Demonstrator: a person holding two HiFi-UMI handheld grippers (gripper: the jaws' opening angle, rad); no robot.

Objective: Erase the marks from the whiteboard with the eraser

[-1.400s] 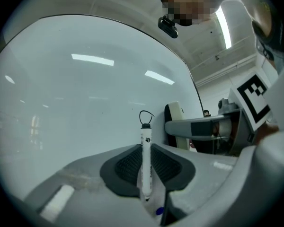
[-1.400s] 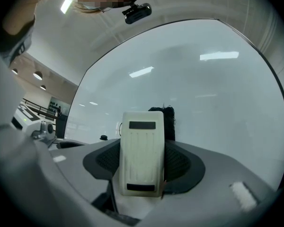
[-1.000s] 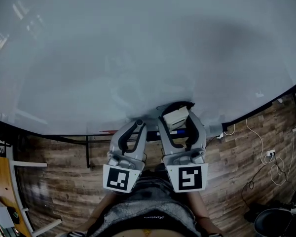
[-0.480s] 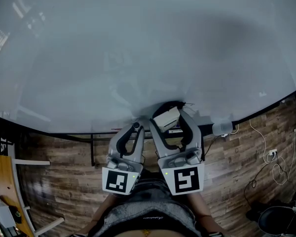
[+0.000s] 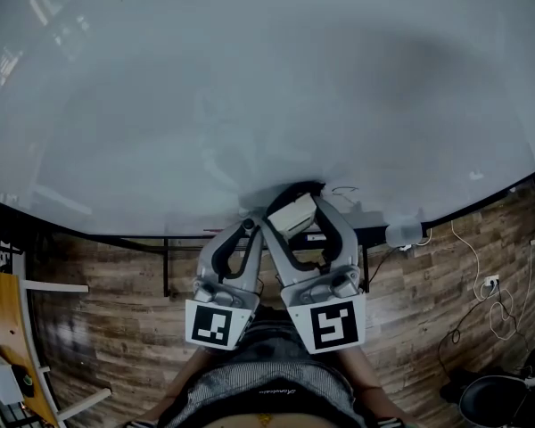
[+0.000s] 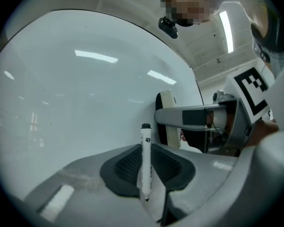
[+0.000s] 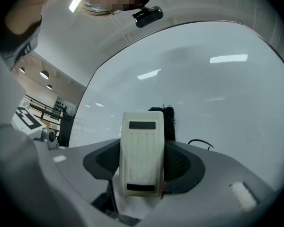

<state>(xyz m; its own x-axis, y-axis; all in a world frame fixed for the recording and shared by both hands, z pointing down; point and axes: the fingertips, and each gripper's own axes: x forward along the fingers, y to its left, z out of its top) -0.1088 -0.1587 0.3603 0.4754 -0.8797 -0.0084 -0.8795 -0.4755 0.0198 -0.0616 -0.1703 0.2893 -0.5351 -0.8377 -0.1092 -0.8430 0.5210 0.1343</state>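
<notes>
Head view: the whiteboard (image 5: 250, 87) fills pretty much the whole upper part. Loads of bare board off to the left and above, and its dark bottom edge (image 5: 89, 233) curves just over the wood floor (image 5: 98, 328). The left gripper (image 5: 246, 226) sits low by that edge. Its jaws are pinched narrow on a marker (image 6: 145, 160) that stands upright between them, black cap pointing at the board. Right beside it, the right gripper (image 5: 303, 205) has its jaws set about halfway apart and clamped round the eraser (image 7: 141, 152). The eraser's white back faces the gripper and its black felt side is at the board, just above the bottom edge. A thin black mark (image 7: 201, 142) sits just right of the eraser. Further right the board's edge climbs, with a white cable (image 5: 471, 255) on the floor below it.
</notes>
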